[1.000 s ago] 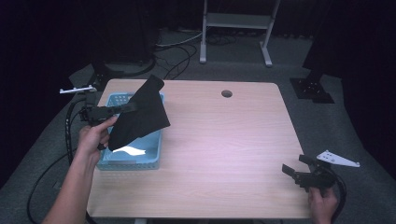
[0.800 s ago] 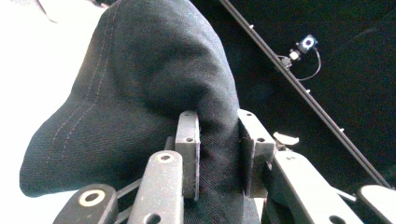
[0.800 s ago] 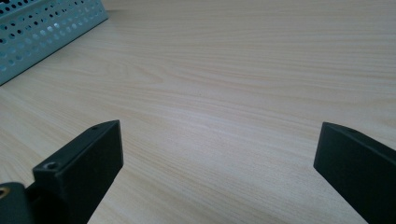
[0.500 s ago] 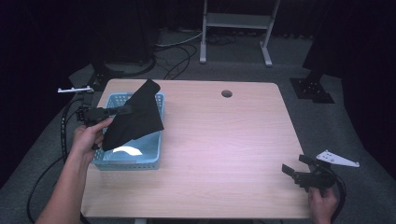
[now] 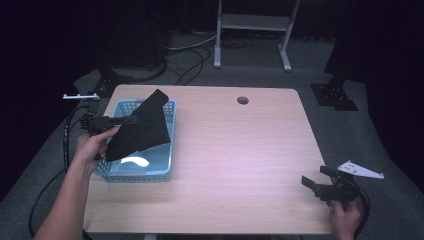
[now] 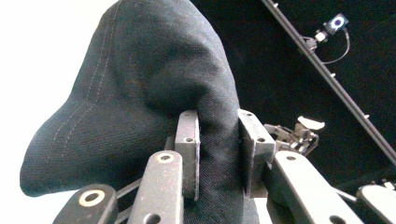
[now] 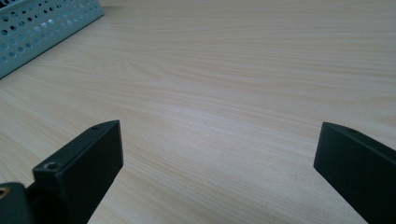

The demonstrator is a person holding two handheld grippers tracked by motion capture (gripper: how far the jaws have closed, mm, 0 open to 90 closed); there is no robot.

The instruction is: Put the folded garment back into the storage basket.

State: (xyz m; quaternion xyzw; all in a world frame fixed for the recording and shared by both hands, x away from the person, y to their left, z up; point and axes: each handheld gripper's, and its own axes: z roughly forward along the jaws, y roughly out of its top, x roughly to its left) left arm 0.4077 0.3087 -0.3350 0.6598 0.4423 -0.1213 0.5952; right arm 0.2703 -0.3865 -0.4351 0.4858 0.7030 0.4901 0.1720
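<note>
The left gripper (image 5: 131,120) pinches a stiff black denim cloth (image 5: 141,129) held above the pale blue perforated plastic basket (image 5: 169,159), seemingly not yet laid inside, while the right gripper (image 5: 312,177), jaws spread, idles over the light wooden table (image 5: 240,150).

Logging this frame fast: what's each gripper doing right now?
Left gripper: shut on the black cloth, held above the blue basket.
Right gripper: open, nothing between its jaws, over the bare wooden table.
</note>
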